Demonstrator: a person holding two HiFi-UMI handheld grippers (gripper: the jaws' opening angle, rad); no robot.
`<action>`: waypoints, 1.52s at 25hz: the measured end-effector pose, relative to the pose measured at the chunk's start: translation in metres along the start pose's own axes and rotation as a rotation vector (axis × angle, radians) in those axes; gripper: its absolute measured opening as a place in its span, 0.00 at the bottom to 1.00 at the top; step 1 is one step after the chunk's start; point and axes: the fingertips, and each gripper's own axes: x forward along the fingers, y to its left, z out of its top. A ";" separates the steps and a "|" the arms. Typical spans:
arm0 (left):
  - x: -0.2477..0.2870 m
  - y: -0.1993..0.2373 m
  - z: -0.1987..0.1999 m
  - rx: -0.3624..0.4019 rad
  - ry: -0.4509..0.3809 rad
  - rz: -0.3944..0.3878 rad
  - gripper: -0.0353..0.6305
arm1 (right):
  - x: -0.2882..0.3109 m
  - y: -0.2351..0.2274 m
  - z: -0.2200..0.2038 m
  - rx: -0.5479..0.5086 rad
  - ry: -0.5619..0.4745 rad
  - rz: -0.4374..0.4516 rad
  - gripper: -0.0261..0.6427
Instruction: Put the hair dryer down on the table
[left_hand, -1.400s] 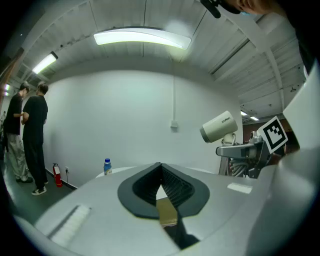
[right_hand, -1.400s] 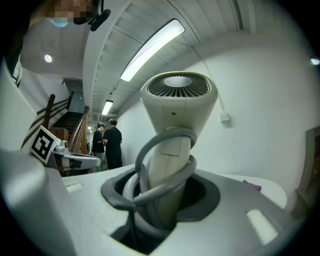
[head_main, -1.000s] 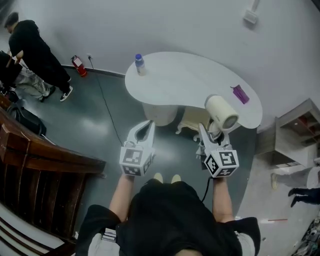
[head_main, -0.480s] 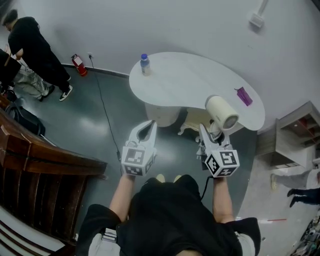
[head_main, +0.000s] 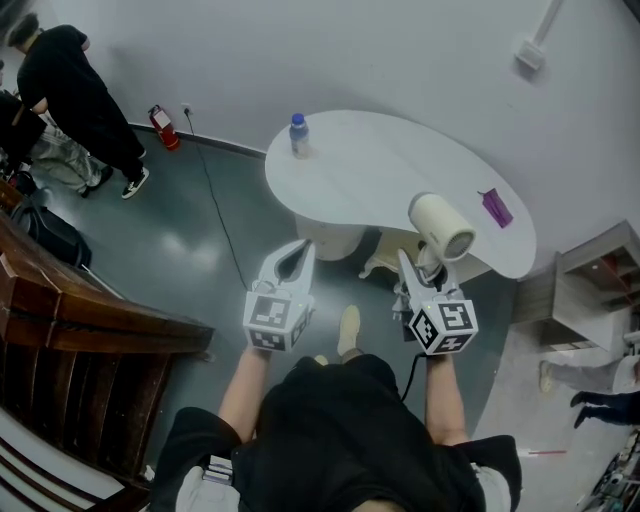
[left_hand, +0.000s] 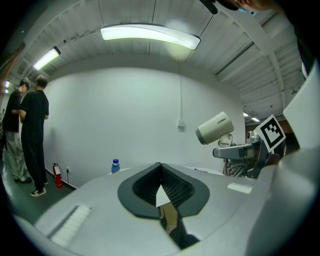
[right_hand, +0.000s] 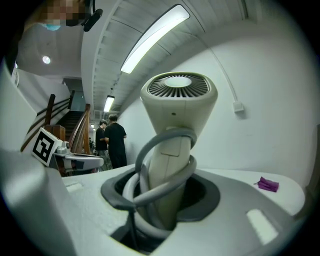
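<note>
People: 2 people (left_hand: 31, 135) in dark tops stand at the far left, close to the white wall.
Railing: a dark wooden railing (head_main: 95, 325) runs across the lower left corner of the head view.
Extinguisher: a red fire extinguisher (head_main: 160, 128) stands on the floor against the wall.
Cable: a black cable (head_main: 215, 215) trails from the wall over the grey floor.
Left gripper: the left gripper (head_main: 298, 250) is clenched, its tips meeting with nothing between them. It is held level over the floor, short of the table.
Bottle: a clear bottle (head_main: 299, 134) with a blue cap stands upright on the table's left end.
Shoe: 1 pale shoe (head_main: 348, 330) shows on the floor between the 2 grippers.
Table: a white kidney-shaped table (head_main: 380, 165) stands against the wall.
Right gripper: the right gripper (head_main: 420, 268) is grasping the hair dryer by its handle, jaws on either side of it.
Hair dryer: the cream hair dryer (head_main: 443, 226) stands upright in the right gripper, its head above the jaws. It is held in the air, seen against the table's near edge and not resting on it.
Cord: a grey cord (right_hand: 167, 182) is looped around the handle and drops down behind the jaws.
Purple thing: a small purple object (head_main: 497, 208) lies on the table's right end, well apart from the bottle.
Shelf: a low shelf unit (head_main: 600, 265) stands at the far right, beside the table.
</note>
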 end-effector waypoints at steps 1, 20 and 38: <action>0.007 0.003 0.001 -0.001 -0.001 0.004 0.06 | 0.008 -0.004 0.001 0.000 0.001 0.005 0.33; 0.152 0.035 0.011 0.007 0.030 0.074 0.06 | 0.140 -0.094 0.017 -0.024 0.028 0.094 0.33; 0.242 0.051 0.000 0.010 0.078 0.137 0.06 | 0.215 -0.158 0.005 -0.037 0.067 0.156 0.33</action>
